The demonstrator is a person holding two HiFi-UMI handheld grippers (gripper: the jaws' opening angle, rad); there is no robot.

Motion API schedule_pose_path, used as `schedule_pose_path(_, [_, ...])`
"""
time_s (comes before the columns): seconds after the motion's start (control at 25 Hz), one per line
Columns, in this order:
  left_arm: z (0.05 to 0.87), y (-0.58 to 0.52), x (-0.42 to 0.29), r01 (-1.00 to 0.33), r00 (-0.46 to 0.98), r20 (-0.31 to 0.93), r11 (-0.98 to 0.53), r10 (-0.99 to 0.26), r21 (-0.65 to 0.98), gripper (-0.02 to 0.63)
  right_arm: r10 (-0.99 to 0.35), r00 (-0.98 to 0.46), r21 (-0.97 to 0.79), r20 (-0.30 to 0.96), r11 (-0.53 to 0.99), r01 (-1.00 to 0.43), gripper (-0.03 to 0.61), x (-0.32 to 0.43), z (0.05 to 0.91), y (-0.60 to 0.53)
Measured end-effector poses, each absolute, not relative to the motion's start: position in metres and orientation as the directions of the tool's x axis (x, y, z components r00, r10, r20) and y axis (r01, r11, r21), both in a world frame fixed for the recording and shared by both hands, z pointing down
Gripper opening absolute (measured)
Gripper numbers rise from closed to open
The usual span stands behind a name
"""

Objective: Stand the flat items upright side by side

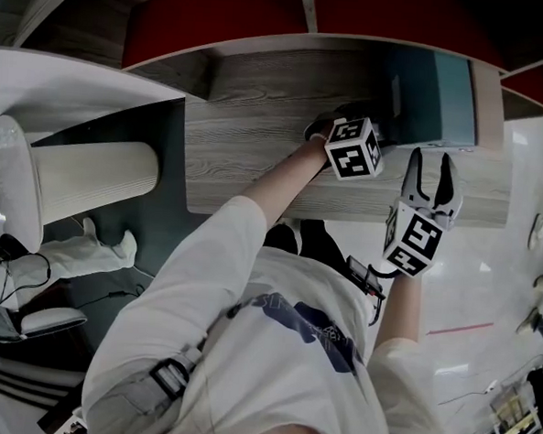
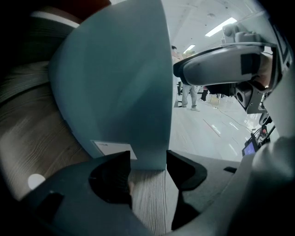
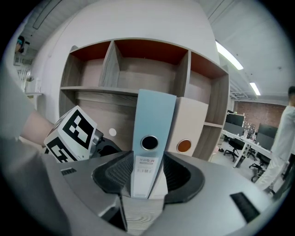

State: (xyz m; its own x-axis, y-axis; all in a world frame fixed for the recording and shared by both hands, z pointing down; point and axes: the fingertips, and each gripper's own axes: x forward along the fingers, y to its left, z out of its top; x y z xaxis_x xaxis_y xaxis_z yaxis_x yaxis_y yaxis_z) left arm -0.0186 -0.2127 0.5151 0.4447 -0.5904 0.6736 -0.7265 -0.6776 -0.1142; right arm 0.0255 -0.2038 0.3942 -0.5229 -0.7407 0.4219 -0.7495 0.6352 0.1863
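on the right gripper (image 3: 146, 174) we see the two ribbed pads (image 3: 120, 173) lying against the spine of the blue binder (image 3: 154, 117), one on each side. the jaws are partly closed and clamp the spine between them. a white label (image 3: 145, 166) sits on the spine right in the gap, and a round finger hole (image 3: 149, 143) is just above it.

the blue binder stands upright on the wooden shelf board (image 1: 258, 137), near the board's right end, with its spine turned out toward us. just beside it on its right stands a beige binder (image 3: 193, 124), also upright, and the two look to be touching side to side. the beige one has an orange ring (image 3: 184, 145) low on its spine.

on the left gripper (image 2: 147, 171) the jaws stand apart and grip nothing. the lower front corner of the blue binder sits just ahead of the gap, and we see bare wood grain between the jaws. this gripper is at the binder's left side, low over the board, and the binder's broad face fills most of its view. its marker cube (image 3: 69, 136) shows in the right gripper view, left of the spine.
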Motion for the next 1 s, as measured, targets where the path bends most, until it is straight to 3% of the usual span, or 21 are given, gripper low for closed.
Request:
schedule_pose_path(0.4, [0.455,-0.123,-0.039,-0.843,0.392,0.556,-0.528,-0.733,-0.101,0.238,-0.737,-0.638,-0.113,0.222,0.631,-0.768,0.192,0.084,0.343,-0.137])
schedule_pose_path(0.56, [0.431,-0.066,-0.047,-0.894,0.359,0.493,-0.444,-0.793,-0.063,0.238,-0.740,-0.654,-0.094,0.157,0.648,-0.756,0.175,0.120,0.311,-0.100])
schedule_pose_path(0.72, [0.406,-0.016,-0.073,-0.956,0.256,0.443,-0.294,-0.859,-0.016,0.236,-0.747,-0.648,-0.114,0.149,0.638,-0.761,0.115,0.150,0.299,-0.078])
schedule_pose_path(0.84, [0.396,0.013,-0.083,-0.978,0.190,0.422,-0.208,-0.886,0.004,0.235,-0.740,-0.660,-0.236,0.128,0.623,-0.745,0.109,0.169,0.296,-0.070])
schedule_pose_path(1.0, [0.379,0.037,-0.084,-0.995,0.098,0.395,-0.101,-0.914,0.014,0.232,-0.731,-0.676,-0.234,0.096,0.644,-0.729,0.109,0.179,0.283,-0.073])
